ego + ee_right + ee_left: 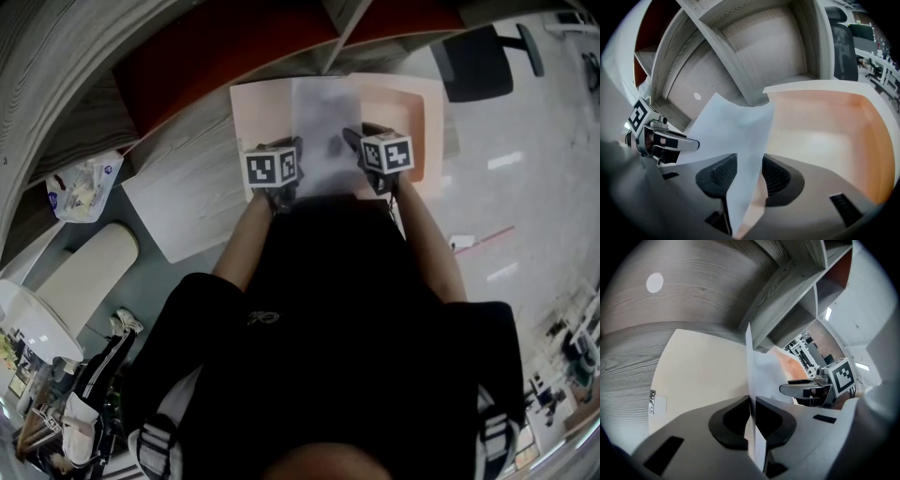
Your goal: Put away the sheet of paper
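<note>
Sheet of paper (323, 150): one, at upper centre of the head view, held over the single open peach folder (427, 117) on the desk (187, 202), its long axis running toward the frame's top. Left gripper (751, 420): jaws clenched on the sheet's left edge. Right gripper (743, 176): jaws released and apart, with the right edge passing loosely between them. The two grippers are equally near.

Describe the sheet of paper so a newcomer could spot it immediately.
On the wood-grain desk before the red-backed shelves lies a peach tray. The sheet of paper hangs over its middle, clamped by the left tongs, with the right tongs open around its other edge. Unlike everything nearby, it is thin, bluish-white and lifted.
</note>
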{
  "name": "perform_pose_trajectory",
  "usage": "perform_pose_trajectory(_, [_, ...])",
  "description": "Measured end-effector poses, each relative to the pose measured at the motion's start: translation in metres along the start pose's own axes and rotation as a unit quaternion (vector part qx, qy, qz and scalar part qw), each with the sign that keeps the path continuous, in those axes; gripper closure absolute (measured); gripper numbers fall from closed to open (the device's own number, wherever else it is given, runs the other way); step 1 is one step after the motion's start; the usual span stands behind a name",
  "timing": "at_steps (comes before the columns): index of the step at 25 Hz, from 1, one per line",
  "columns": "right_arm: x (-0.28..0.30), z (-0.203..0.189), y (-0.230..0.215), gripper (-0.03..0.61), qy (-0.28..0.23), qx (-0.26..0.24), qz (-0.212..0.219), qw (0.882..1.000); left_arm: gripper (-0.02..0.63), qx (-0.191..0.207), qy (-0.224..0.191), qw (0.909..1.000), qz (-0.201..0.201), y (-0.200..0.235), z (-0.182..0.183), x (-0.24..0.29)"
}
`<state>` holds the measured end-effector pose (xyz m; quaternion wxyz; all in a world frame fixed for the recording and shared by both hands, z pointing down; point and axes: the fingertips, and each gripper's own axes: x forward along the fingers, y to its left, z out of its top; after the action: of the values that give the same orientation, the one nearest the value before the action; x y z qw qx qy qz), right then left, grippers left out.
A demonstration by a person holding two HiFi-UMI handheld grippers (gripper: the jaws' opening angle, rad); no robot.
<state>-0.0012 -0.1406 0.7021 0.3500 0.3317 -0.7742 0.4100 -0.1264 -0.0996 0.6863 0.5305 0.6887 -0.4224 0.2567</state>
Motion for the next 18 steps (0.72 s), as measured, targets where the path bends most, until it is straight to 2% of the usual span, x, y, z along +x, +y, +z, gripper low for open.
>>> perform_pose_trajectory(5, [-0.007, -0.004, -0.004, 0.373, -0.003, -0.016, -0.029, 0.999, 0.568, 0.004, -0.002, 1.0000, 0.007, 0.002, 0.000, 0.002])
perform_pose_trajectory(8, [-0.012, 0.000, -0.004, 0.362, -0.022, -0.025, -0.038, 0.999, 0.568, 0.004, -0.002, 1.0000, 0.008, 0.002, 0.000, 0.002])
perform_pose_trajectory(14, [-0.027, -0.005, -0.012, 0.359, -0.046, -0.003, -0.064, 0.997, 0.568, 0.011, -0.002, 0.9999, 0.004, -0.003, -0.001, 0.002])
perform_pose_trajectory(18, [-0.044, 0.003, 0.000, 0.371, -0.077, -0.015, -0.071, 0.994, 0.568, 0.012, -0.003, 0.9999, 0.003, -0.005, -0.003, 0.003])
